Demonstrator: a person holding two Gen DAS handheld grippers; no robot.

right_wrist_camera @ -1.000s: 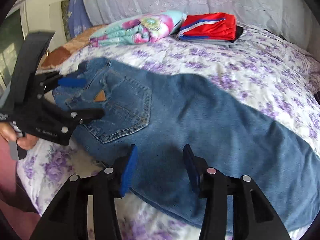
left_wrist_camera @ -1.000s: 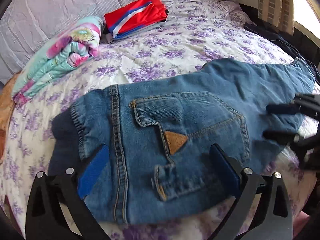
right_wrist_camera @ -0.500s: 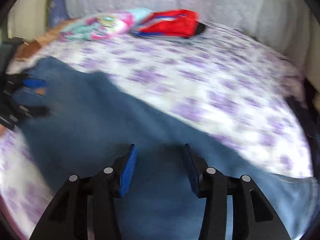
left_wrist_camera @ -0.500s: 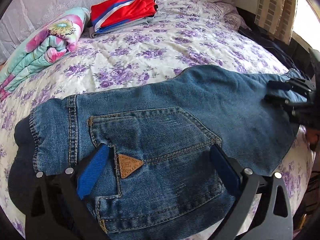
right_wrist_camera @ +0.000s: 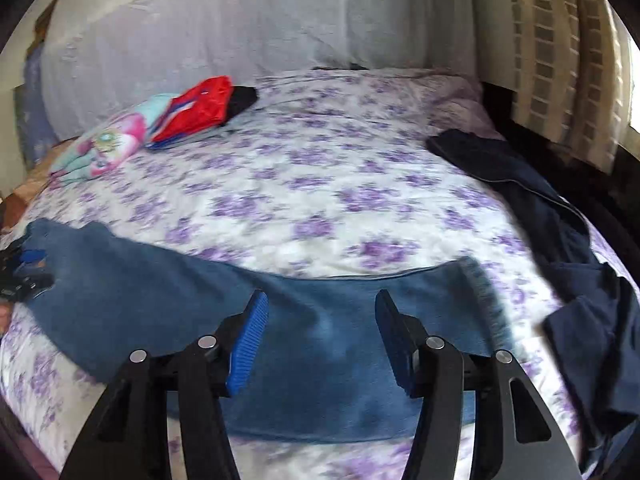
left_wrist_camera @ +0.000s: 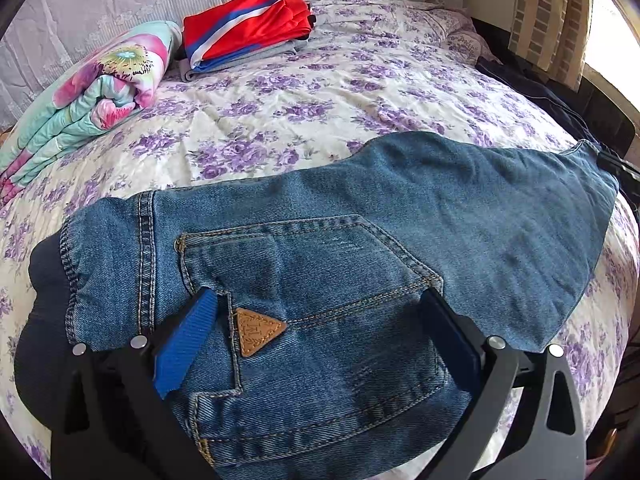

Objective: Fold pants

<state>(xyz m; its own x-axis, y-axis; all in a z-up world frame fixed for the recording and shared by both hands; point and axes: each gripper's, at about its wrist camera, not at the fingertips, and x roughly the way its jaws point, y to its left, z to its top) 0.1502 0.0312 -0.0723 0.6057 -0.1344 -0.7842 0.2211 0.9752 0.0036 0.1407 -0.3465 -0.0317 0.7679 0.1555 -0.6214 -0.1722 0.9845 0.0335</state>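
Note:
Blue jeans (left_wrist_camera: 360, 240) lie folded lengthwise along the near edge of the bed, waist to the left and leg hems to the right. My left gripper (left_wrist_camera: 316, 336) is open, its blue pads straddling the back pocket with the tan triangle patch (left_wrist_camera: 258, 330). My right gripper (right_wrist_camera: 320, 332) is open above the lower legs of the jeans (right_wrist_camera: 200, 292), near the hem (right_wrist_camera: 476, 280). The left gripper shows small at the left edge of the right wrist view (right_wrist_camera: 24, 268). Neither grips the cloth.
The bed has a purple floral sheet (left_wrist_camera: 340, 92). A folded floral blanket (left_wrist_camera: 92, 92) and a folded red, white and blue garment (left_wrist_camera: 248, 28) lie at the back left. Dark navy clothing (right_wrist_camera: 560, 232) lies along the bed's right side. A curtained window (right_wrist_camera: 560, 60) is beyond.
My right gripper has swept right along the jeans, from the seat to the leg hems. My left gripper has stayed open over the back pocket, shifting slightly.

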